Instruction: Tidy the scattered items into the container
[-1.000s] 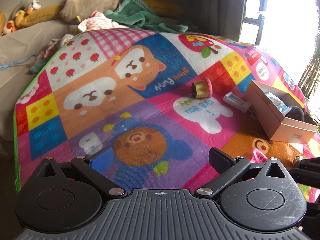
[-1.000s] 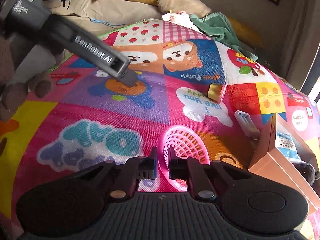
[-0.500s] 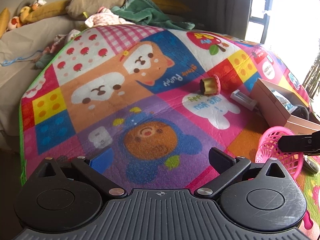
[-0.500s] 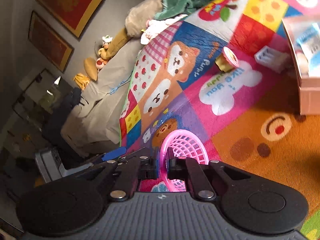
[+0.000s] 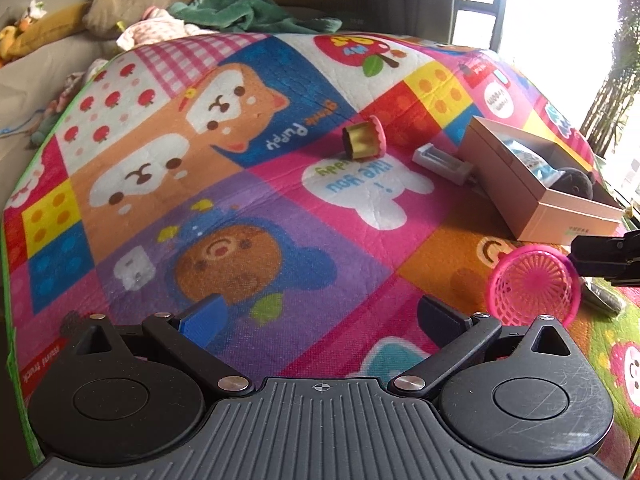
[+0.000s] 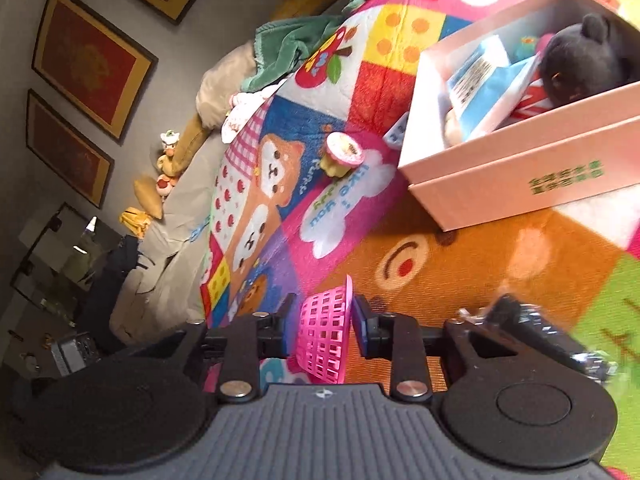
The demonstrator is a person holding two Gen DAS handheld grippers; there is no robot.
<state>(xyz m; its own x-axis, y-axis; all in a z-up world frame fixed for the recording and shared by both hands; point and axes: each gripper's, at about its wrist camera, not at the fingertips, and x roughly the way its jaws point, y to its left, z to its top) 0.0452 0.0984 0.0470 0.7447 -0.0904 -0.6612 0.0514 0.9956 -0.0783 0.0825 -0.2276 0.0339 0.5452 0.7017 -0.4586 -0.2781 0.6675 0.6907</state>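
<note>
My right gripper (image 6: 324, 326) has its jaws apart, and a small pink plastic basket (image 6: 326, 340) hangs between them, tipped on its side; I cannot see whether either pad touches it. It also shows in the left wrist view (image 5: 532, 286), low over the play mat beside the right gripper's fingers (image 5: 604, 258). The pink cardboard box (image 6: 516, 176) stands ahead of it and holds a black plush bear (image 6: 584, 60) and a blue-and-white packet (image 6: 480, 88). My left gripper (image 5: 320, 316) is open and empty above the mat. A gold-and-pink toy cup (image 5: 364, 138) and a white oblong item (image 5: 442, 162) lie on the mat.
The colourful play mat (image 5: 200, 184) covers the floor. A sofa with cushions, a green blanket (image 5: 244, 10) and soft toys runs along the far side. A bright window (image 5: 560, 12) is at the right. A dark shiny object (image 6: 532, 332) lies by the right gripper.
My right gripper has carried the pink basket toward the box and rolled over, and its jaws have come apart from the rim. The left gripper has stayed open and shifted slightly.
</note>
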